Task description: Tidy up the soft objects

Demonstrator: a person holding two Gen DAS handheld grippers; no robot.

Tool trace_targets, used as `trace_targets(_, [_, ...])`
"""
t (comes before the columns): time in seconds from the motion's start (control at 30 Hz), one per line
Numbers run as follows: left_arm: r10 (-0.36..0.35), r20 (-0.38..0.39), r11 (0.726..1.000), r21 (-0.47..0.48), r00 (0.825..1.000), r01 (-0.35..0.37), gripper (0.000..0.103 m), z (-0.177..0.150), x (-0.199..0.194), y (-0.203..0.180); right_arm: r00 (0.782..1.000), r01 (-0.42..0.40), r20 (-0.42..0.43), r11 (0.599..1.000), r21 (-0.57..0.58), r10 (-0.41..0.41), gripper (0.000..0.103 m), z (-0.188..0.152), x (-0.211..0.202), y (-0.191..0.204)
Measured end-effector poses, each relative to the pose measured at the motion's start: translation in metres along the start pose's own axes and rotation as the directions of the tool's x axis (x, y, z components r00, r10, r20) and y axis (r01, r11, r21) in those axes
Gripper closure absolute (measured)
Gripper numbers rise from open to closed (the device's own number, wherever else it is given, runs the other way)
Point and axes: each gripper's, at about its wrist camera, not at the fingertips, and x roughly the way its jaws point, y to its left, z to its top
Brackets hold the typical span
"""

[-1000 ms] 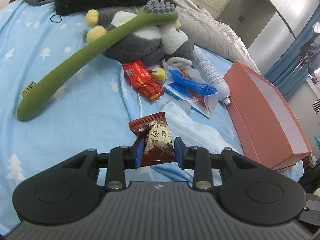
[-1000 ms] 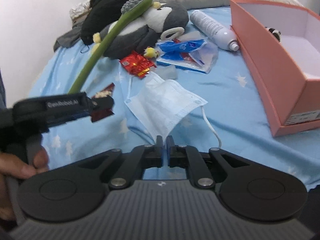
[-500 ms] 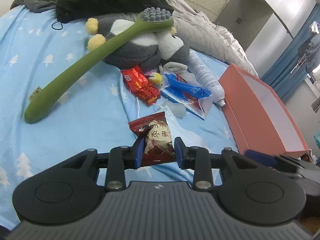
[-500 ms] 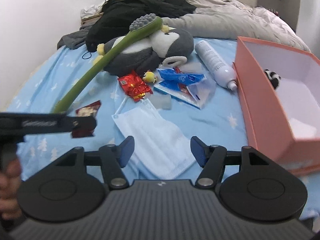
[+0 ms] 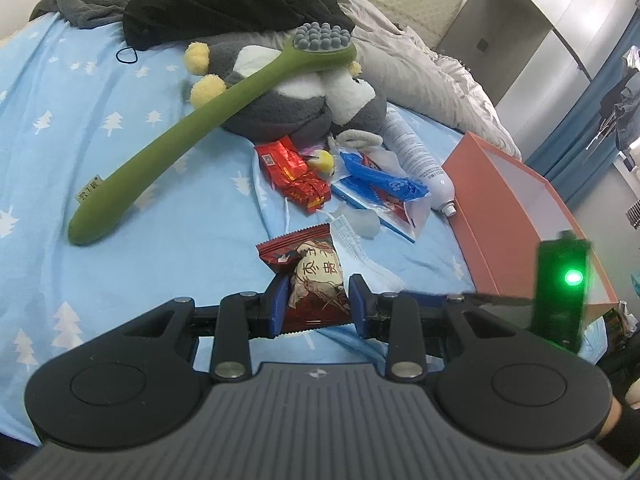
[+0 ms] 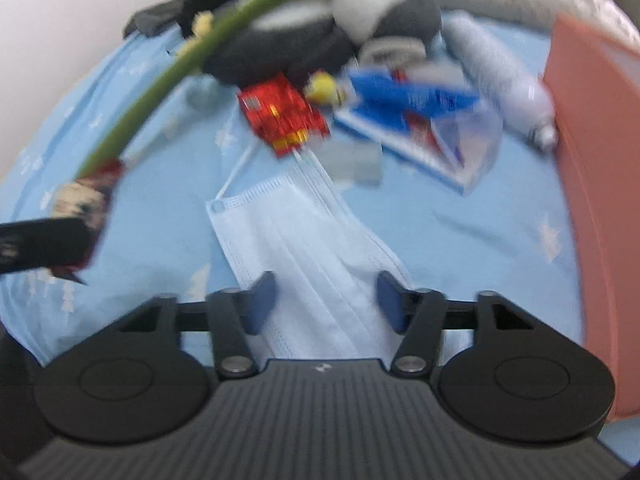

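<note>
On the left side of the bed, a long green massage stick lies on the blue sheet, with its head resting on a grey plush toy. The left gripper holds a dark red snack packet firmly between its blue pads, lifted above the sheet. In the middle lie bright red packets and a blue plastic bag, with a white bottle beside them. The pink box stands at the right, open on top.

The right gripper is low over the light blue face mask, which lies flat on the sheet in front of the red packets. Its jaws are closing, with the mask between them, but the pads do not press the cloth yet; the view is blurred.

To do this step well, the person should probably push the fingertips down into the soft sheet so that the thin mask folds up between the pads. Closing too high would catch nothing, and closing too deep may pinch the sheet together with the mask. The ear loop can snag on the red packets, so a slow lift seems wise.
</note>
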Motion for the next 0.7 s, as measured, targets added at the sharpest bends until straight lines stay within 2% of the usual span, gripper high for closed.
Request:
trace_targets(0.03, [0.001,-0.002,1.0,-0.004,1.0,-0.001,0.065,0.0,-0.001,0.001,1.0,0.011,0.005,1.0,0.007,-0.011,0.065,-0.003,0.001,0.0])
trace_targets(0.1, [0.001,-0.008,1.0,-0.013,1.0,-0.001,0.065,0.0,-0.004,0.002,1.0,0.018,0.005,1.0,-0.009,-0.018,0.09,-0.006,-0.002,0.004])
trace_targets(0.17, [-0.002,-0.015,1.0,-0.018,1.0,0.002,0.065,0.001,-0.005,0.002,1.0,0.012,0.001,1.0,0.002,-0.012,0.097,-0.008,-0.008,0.006])
trace_targets(0.47, [-0.025,-0.012,1.0,0.018,1.0,0.026,0.065,0.009,-0.014,-0.009,0.996,0.006,0.089,0.995,0.1,-0.015,0.098,-0.022,-0.061,0.012])
trace_targets(0.7, [-0.044,-0.019,0.999,0.031,0.999,0.045,0.065,0.006,-0.018,-0.021,0.993,0.014,0.111,0.993,0.114,-0.027,0.098,-0.034,-0.089,0.016])
